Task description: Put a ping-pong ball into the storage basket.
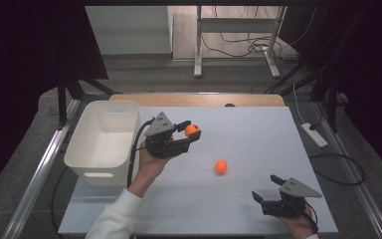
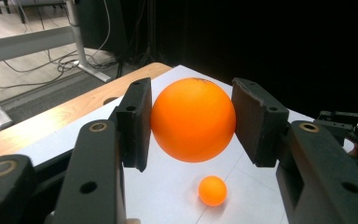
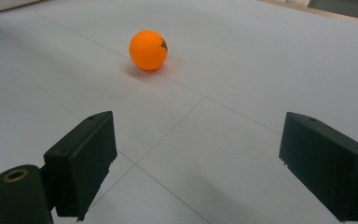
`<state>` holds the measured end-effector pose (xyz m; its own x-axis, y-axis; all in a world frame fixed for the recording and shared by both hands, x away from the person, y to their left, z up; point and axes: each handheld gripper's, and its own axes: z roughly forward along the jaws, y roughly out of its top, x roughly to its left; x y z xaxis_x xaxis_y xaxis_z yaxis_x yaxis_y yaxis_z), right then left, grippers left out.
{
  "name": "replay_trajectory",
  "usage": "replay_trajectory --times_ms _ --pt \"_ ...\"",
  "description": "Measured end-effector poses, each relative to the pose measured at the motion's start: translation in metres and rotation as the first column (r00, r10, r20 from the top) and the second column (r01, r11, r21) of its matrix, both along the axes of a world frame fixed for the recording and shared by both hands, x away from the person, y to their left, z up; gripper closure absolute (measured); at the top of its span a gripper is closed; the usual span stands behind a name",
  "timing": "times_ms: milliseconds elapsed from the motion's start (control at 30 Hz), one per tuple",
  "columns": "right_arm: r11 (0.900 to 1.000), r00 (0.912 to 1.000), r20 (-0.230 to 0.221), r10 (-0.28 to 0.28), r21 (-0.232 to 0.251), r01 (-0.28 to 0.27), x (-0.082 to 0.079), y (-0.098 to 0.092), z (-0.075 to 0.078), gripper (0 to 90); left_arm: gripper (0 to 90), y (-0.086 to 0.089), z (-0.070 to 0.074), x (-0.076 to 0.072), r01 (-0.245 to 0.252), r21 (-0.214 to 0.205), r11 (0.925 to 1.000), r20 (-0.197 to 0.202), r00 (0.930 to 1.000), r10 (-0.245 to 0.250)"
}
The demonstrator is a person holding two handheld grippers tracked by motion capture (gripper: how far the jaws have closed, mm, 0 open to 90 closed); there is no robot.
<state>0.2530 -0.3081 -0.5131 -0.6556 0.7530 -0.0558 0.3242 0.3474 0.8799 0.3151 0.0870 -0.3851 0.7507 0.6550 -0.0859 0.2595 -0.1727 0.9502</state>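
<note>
high view: the left gripper (image 1: 186,135) is held above the white table (image 1: 258,129), clamped on an orange ball (image 1: 192,131), just to the right of the white bin (image 1: 104,142). a second orange ball (image 1: 221,167) lies on the table between the two grippers. the right gripper (image 1: 267,191) is rested near the table's front right corner, its jaws spread apart with nothing between them.

left gripper view: the held ball (image 2: 193,120) is seen pressed between both pads at about its widest line, a sound grip for carrying. the loose ball (image 2: 212,190) is seen on the table below.

right gripper view: the loose ball (image 3: 148,50) is seen ahead and somewhat to the left, well clear of the open jaws.

step in hand, as judged: the held ball is to be carried over the bin and released. the grip is best kept steady until the ball is well inside the bin's rim, and the ball let go low, so that a bounce out is avoided.
</note>
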Motion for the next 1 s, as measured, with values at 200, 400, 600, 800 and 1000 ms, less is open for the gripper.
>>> replay_trajectory --times_ms 200,400,600,800,1000 --pt "1.0 1.0 -0.001 -0.002 -0.005 0.002 0.0 0.0 0.0 10.6 50.4 0.005 0.001 0.0 -0.013 0.006 0.9999 0.002 0.9999 0.013" --pt "1.0 1.0 -0.002 -0.002 -0.002 0.002 0.0 0.0 0.0 10.6 50.4 0.011 0.005 0.0 -0.026 0.007 0.9996 0.009 0.9996 0.026" --pt "1.0 1.0 -0.001 -0.002 -0.002 0.002 0.0 0.0 0.0 10.6 50.4 0.018 0.008 0.0 -0.039 0.003 0.9992 0.006 0.9992 0.039" --pt "1.0 1.0 0.0 -0.001 -0.003 0.001 0.0 0.0 0.0 10.7 50.4 0.025 0.01 -0.003 -0.052 0.011 0.9986 0.013 0.9986 0.051" --pt "1.0 1.0 0.0 -0.001 -0.005 0.001 0.0 0.0 0.0 10.7 50.4 0.032 0.012 -0.004 -0.069 0.012 0.9975 0.017 0.9975 0.069"
